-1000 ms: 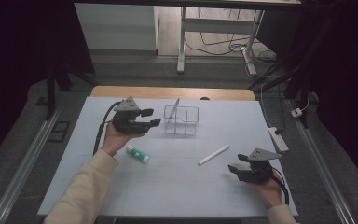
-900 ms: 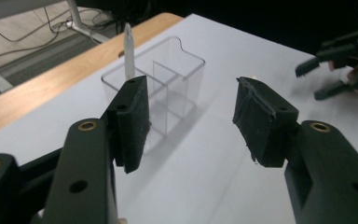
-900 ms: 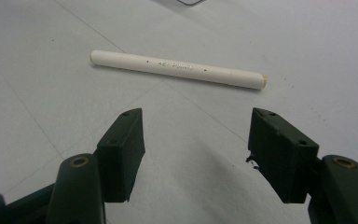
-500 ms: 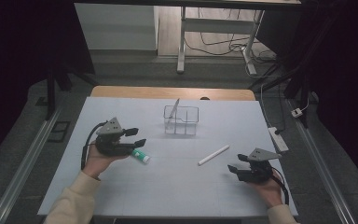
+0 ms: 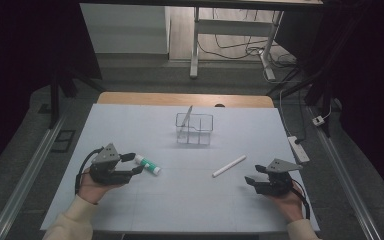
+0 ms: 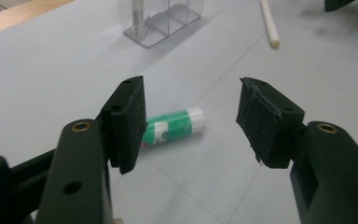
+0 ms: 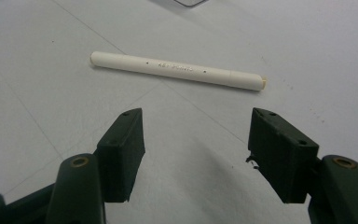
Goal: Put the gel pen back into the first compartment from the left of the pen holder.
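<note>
1. High view: the clear organiser (image 5: 194, 129), a boxy, see-through plastic holder with compartments, stands upright toward the far middle of the desk (image 5: 130, 120), which has a pale, matte top. The glue stick (image 5: 147, 164), a short white and green cylinder, lies on its side nearer the person and to the left of the organiser. The left gripper (image 5: 136, 163) has just come down to it from nearer the organiser, its fingers having just been opening, so this looks like the approach to a pick-up. The white pen (image 5: 229, 166) lies flat, nearer than the organiser and to its right. The right gripper (image 5: 250, 181) rests low beyond the pen, seemingly waiting its turn.

2. Left gripper view: the black rubbery fingers (image 6: 129, 122) stand apart. The glue stick (image 6: 175, 126) lies on the desk just beyond them, partly behind the left pad and not yet pinched. The organiser (image 6: 161, 18) shows glossy walls farther off.

3. Right gripper view: the fingers (image 7: 121, 151) are wide apart with nothing between them. The pen (image 7: 177, 70), slim, smooth and faintly lettered, lies crosswise ahead, between the gripper and the organiser's corner.
</note>
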{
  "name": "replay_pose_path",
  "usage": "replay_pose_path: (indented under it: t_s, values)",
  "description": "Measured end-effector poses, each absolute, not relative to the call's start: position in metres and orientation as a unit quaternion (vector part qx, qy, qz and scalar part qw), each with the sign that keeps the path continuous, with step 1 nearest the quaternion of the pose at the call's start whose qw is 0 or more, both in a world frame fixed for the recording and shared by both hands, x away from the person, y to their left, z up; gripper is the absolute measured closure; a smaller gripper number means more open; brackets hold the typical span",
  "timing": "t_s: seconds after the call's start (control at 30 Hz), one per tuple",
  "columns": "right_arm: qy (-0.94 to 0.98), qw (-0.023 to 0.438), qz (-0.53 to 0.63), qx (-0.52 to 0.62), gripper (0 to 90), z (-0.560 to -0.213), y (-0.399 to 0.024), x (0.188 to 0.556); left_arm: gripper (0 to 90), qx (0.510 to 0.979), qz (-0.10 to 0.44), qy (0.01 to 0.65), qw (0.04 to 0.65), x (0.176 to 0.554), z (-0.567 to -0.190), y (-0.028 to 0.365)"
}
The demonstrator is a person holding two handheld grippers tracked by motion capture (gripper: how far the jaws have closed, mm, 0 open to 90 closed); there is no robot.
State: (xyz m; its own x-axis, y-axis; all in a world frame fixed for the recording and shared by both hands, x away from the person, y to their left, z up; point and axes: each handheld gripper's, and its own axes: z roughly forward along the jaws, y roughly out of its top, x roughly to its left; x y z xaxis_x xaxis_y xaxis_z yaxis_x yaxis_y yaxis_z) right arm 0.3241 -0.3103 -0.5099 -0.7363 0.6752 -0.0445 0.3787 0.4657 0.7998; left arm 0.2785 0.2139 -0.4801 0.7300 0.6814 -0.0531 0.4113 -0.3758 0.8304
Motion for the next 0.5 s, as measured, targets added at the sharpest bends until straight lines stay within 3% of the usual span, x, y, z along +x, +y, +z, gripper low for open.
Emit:
replay_pose_path:
  t_s: [0.5]
  values:
    - [0.837,0.183,0.409,0.315,35.1,-0.510,-0.310,0.324,41.0,0.807,0.154,0.360,0.443,0.257,-0.499,0.231]
